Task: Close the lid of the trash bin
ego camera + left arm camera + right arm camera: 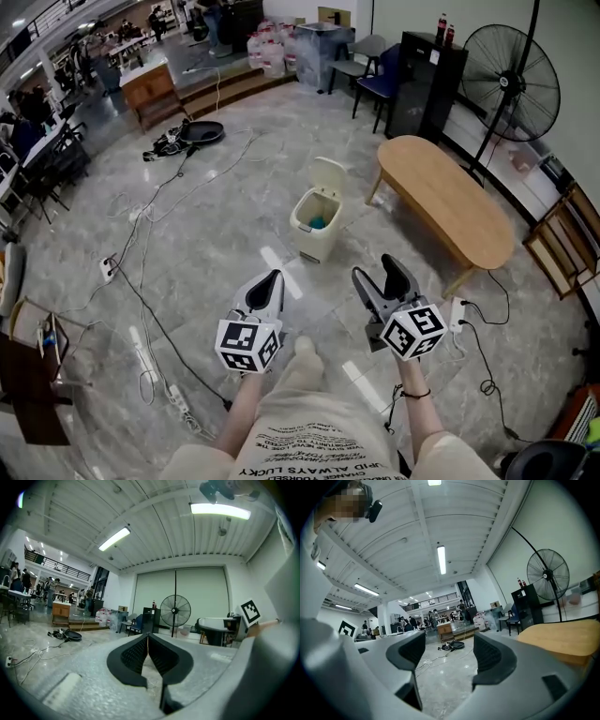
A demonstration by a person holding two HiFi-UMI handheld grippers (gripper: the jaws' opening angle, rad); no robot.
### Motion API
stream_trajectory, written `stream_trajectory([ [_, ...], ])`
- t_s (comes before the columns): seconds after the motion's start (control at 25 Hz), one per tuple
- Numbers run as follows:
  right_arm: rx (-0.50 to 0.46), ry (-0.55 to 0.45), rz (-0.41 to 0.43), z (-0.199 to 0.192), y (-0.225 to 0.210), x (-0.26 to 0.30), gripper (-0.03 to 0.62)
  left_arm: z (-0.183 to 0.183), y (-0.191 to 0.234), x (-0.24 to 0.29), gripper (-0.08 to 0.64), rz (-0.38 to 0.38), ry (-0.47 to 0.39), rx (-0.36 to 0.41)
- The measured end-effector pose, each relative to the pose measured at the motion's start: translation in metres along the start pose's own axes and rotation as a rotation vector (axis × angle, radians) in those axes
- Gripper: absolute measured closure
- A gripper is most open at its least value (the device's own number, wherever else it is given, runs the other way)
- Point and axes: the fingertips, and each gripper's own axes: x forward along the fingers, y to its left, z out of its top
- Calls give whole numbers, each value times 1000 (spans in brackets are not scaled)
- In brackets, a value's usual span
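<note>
A cream trash bin (316, 223) stands on the grey stone floor in the head view, its lid (328, 175) tipped up and back, something blue inside. Both grippers hang in the air well short of the bin, nearer to me. My left gripper (272, 278) is shut with nothing in it; in the left gripper view its jaws (148, 635) meet at the tips. My right gripper (377, 270) is open and empty; the right gripper view shows a wide gap (449, 644) with only floor behind it. Neither gripper view shows the bin.
A long oval wooden table (450, 202) stands just right of the bin. A standing fan (511, 84) and a black cabinet (427, 80) are behind it. Cables (141, 281) and power strips trail over the floor on the left. A wooden rack (562, 239) is far right.
</note>
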Motion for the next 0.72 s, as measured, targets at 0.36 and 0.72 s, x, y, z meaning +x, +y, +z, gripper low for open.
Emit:
stream_trajectory([
  [0.36, 36, 34, -28, 1, -51, 87, 285, 5, 51, 85, 535, -2, 41, -7],
  [0.72, 55, 61, -63, -3, -87, 156, 285, 4, 99, 147, 535, -14, 65, -25],
])
